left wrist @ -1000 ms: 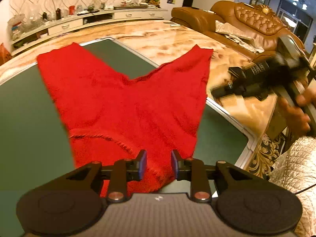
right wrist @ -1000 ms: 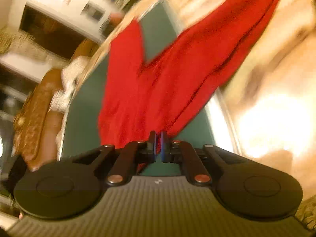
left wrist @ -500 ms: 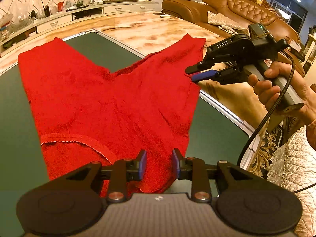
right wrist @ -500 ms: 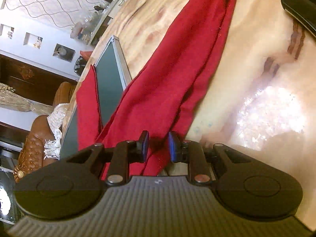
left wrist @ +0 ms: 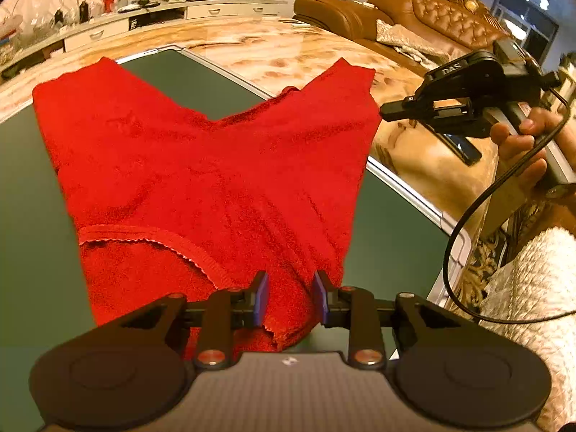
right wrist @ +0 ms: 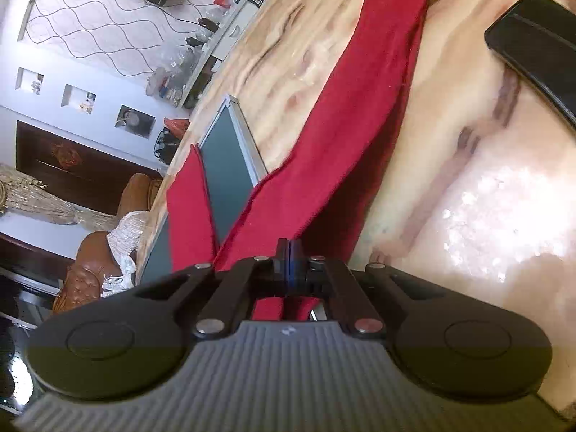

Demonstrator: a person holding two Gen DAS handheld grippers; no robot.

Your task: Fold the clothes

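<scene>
Shorts (left wrist: 216,165) in red knit lie spread flat on the green mat (left wrist: 32,216), waistband at the near end and the two legs fanning toward the far edge; the right leg runs past the mat's metal rim onto the marble tabletop (left wrist: 273,54). From my right wrist camera the same shorts (right wrist: 342,136) stretch away along the marble, with the mat (right wrist: 226,165) showing between the legs.

My left gripper (left wrist: 289,297) sits low over the near right corner of the waistband, fingers spread, with red cloth lying between the blue pads (left wrist: 262,298) but not pinched. My right gripper (right wrist: 289,264) has its fingers pressed together; red cloth shows right behind the tips, but I cannot tell whether any is caught between them. In the left camera that right gripper (left wrist: 390,109) hangs just beside the far right leg's hem, held in a hand (left wrist: 518,144).

A dark phone (right wrist: 536,50) rests on the marble to the right of the shorts. A brown leather sofa (left wrist: 432,18) stands beyond the table on the far right.
</scene>
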